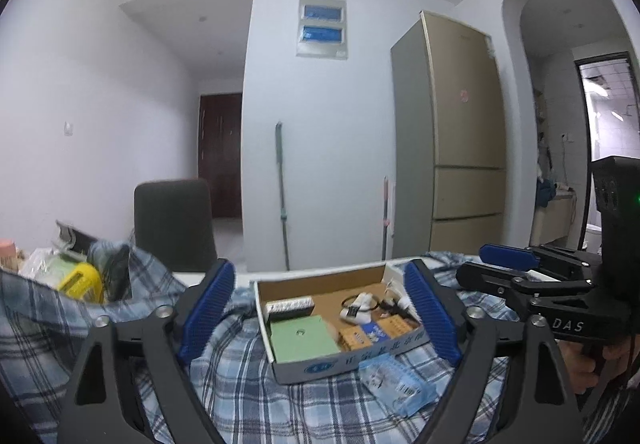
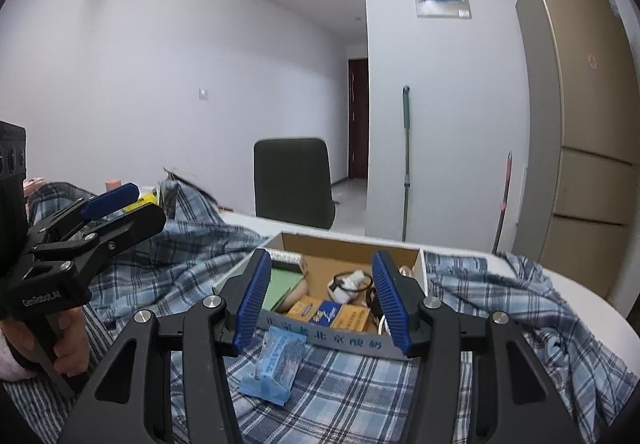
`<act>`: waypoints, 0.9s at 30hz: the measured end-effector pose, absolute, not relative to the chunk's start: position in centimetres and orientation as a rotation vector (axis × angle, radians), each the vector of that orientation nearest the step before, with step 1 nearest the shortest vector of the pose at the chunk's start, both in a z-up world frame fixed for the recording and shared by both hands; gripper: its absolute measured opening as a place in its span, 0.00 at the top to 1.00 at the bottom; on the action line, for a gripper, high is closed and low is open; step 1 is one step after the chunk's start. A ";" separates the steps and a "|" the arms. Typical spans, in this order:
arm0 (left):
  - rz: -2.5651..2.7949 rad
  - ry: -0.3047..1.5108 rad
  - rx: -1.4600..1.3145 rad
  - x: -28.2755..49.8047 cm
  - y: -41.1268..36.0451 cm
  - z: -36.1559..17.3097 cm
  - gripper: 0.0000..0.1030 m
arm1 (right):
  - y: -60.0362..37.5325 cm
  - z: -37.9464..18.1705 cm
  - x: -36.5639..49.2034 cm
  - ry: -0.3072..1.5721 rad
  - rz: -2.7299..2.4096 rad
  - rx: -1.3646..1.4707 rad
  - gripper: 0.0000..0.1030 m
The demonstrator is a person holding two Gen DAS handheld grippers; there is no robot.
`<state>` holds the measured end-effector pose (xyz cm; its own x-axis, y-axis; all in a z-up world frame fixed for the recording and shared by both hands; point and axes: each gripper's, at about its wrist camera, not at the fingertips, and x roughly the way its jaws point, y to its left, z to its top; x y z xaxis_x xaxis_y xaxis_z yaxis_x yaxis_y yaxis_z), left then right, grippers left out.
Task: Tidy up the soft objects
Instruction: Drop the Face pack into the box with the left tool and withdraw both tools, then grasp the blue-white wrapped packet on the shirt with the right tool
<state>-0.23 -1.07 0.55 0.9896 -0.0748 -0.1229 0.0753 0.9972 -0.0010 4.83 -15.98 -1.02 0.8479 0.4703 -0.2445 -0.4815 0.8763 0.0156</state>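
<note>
Rumpled blue plaid cloth (image 1: pixel 280 400) covers the tabletop nearest both cameras, bunched into folds at the left and right. Just above it the left gripper (image 1: pixel 320 314) hangs with its blue pads spread wide and nothing between them but air; the right gripper (image 2: pixel 318 298) also stands open, at a narrower gap, gripping nothing. A hand (image 2: pixel 72 344) holds the left gripper's handle at the left of the right wrist view. On the cloth, just in front of the box, lies a small light-blue packet (image 2: pixel 276 364), touching neither gripper. Behind it sits an open cardboard box (image 1: pixel 316 368) with printed characters on its front wall, holding a green pad (image 1: pixel 300 338), several small orange and blue cartons (image 2: pixel 328 314) and a white bundle with a dark loop (image 2: pixel 346 282). Farther left on the table a yellow object (image 1: pixel 82 280) shows among clutter that is too blurred to tell apart. Beyond the table stand a dark chair (image 2: pixel 294 182), a mop handle (image 2: pixel 406 160) against the white wall, and a tall gold refrigerator (image 1: pixel 460 140).
</note>
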 end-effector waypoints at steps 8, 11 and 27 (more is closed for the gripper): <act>-0.072 0.140 0.001 0.3 -1.0 0.3 0.00 | -15.8 -1.4 5.4 0.283 0.481 -0.054 0.19; -0.065 0.139 0.002 0.4 -1.0 0.2 0.00 | -15.5 -1.4 5.3 0.283 0.477 -0.069 0.07; -0.023 0.280 -0.022 2.6 -0.2 -0.4 0.00 | -13.9 -3.4 10.1 0.724 0.517 -0.022 0.25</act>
